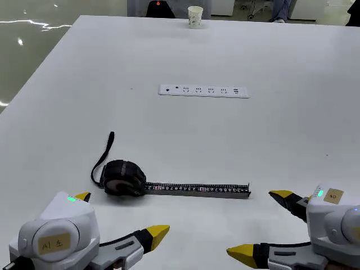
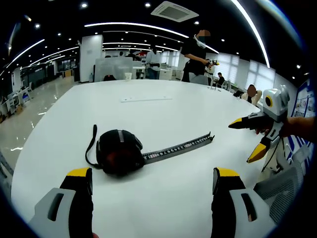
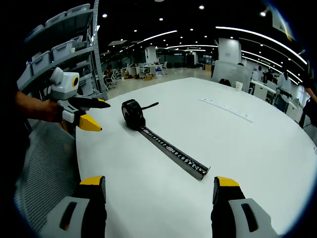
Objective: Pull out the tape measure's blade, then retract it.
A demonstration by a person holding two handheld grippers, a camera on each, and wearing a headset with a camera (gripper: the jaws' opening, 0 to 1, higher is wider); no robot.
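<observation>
A black tape measure (image 1: 122, 178) (image 2: 119, 152) (image 3: 132, 113) lies on the white table (image 1: 185, 135) with a black wrist strap (image 1: 104, 156) trailing behind it. Its blade (image 1: 197, 189) (image 2: 179, 147) (image 3: 172, 151) lies flat on the table, pulled out to the right. My left gripper (image 1: 119, 221) (image 2: 151, 181) is open near the table's front edge, just short of the case. My right gripper (image 1: 261, 224) (image 3: 157, 189) is open too, a little in front of the blade's tip (image 1: 248, 190). Neither gripper touches the tape measure.
A white power strip (image 1: 203, 91) lies across the middle of the table. A paper cup (image 1: 194, 16) stands at the far edge. People stand beyond the table in the left gripper view, and shelving (image 3: 59, 44) rises at the left of the right gripper view.
</observation>
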